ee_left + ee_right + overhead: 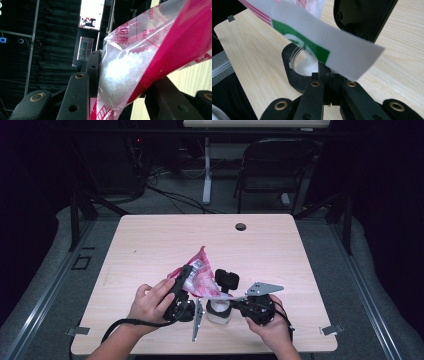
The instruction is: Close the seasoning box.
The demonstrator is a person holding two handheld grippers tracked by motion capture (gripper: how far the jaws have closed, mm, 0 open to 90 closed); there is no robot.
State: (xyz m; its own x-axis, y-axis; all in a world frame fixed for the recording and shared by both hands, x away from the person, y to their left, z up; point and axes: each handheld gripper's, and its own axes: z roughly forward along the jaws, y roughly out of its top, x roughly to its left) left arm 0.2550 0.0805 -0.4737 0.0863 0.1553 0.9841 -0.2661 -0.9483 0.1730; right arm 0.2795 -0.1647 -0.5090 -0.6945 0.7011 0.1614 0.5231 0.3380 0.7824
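A pale wooden table [150, 250] carries all the action near its front edge, with bare board left, right and behind, as far as a round cable hole [240, 226] near the far edge. The left gripper [184, 280], in the person's left hand [150, 302], holds a pink and clear plastic bag [197, 275] tilted above the table; in the left gripper view its jaws are closed narrowly on the bag [140, 57], pinching the film where white grains [122, 70] sit inside. The right gripper [239, 302], in the right hand [272, 327], has its jaws pressed together on a white and green corner of the bag [324, 47]. Below that corner stands an open container [218, 312] with a black rim [292, 72], white grains [308, 67] inside, and a black flip lid [227, 281] raised behind it. The bag hides part of the opening, and the print on the bag is too blurred to read. Beyond the table, a dark folding chair [272, 165] and cables lie in shadow
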